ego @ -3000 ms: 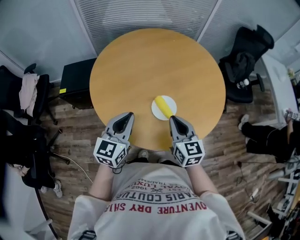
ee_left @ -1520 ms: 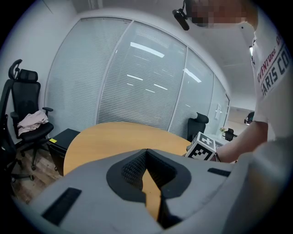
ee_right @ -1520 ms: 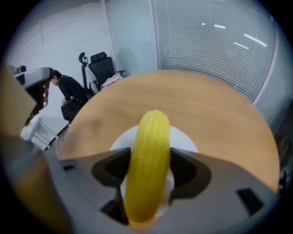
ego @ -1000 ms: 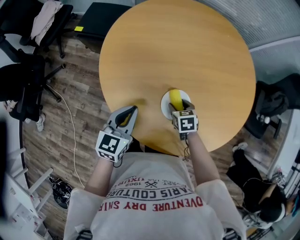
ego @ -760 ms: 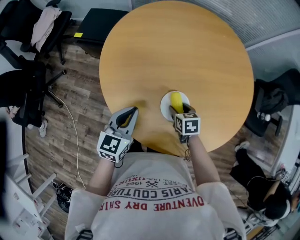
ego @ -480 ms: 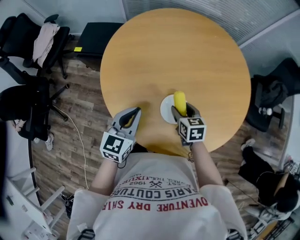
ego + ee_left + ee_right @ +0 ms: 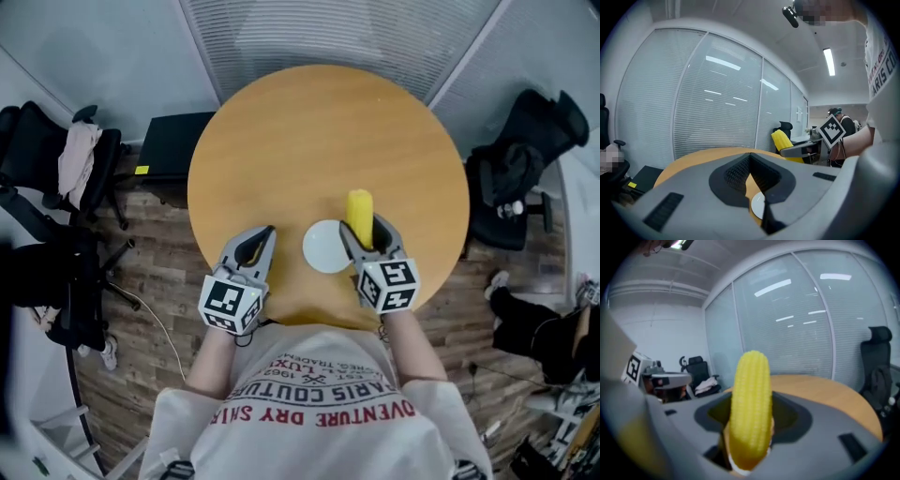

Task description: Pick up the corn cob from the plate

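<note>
A yellow corn cob (image 7: 359, 216) sticks out forward from my right gripper (image 7: 367, 232), which is shut on its lower end and holds it above the round wooden table (image 7: 309, 141), just right of the bare white plate (image 7: 325, 247). In the right gripper view the corn cob (image 7: 750, 406) stands upright between the jaws and fills the centre. My left gripper (image 7: 255, 243) hovers shut and empty at the table's near edge, left of the plate. In the left gripper view the plate (image 7: 757, 206) shows below the closed jaws, with the corn cob (image 7: 782, 140) at the right.
A black box (image 7: 173, 147) sits on the floor left of the table. Office chairs stand at the left (image 7: 56, 178) and at the right (image 7: 520, 159). Glass walls with blinds (image 7: 328, 37) close off the far side.
My right gripper closed on the corn cob on the plate, lifted it off and moved it to the right of the plate. The plate is now bare. The left gripper stayed put.
</note>
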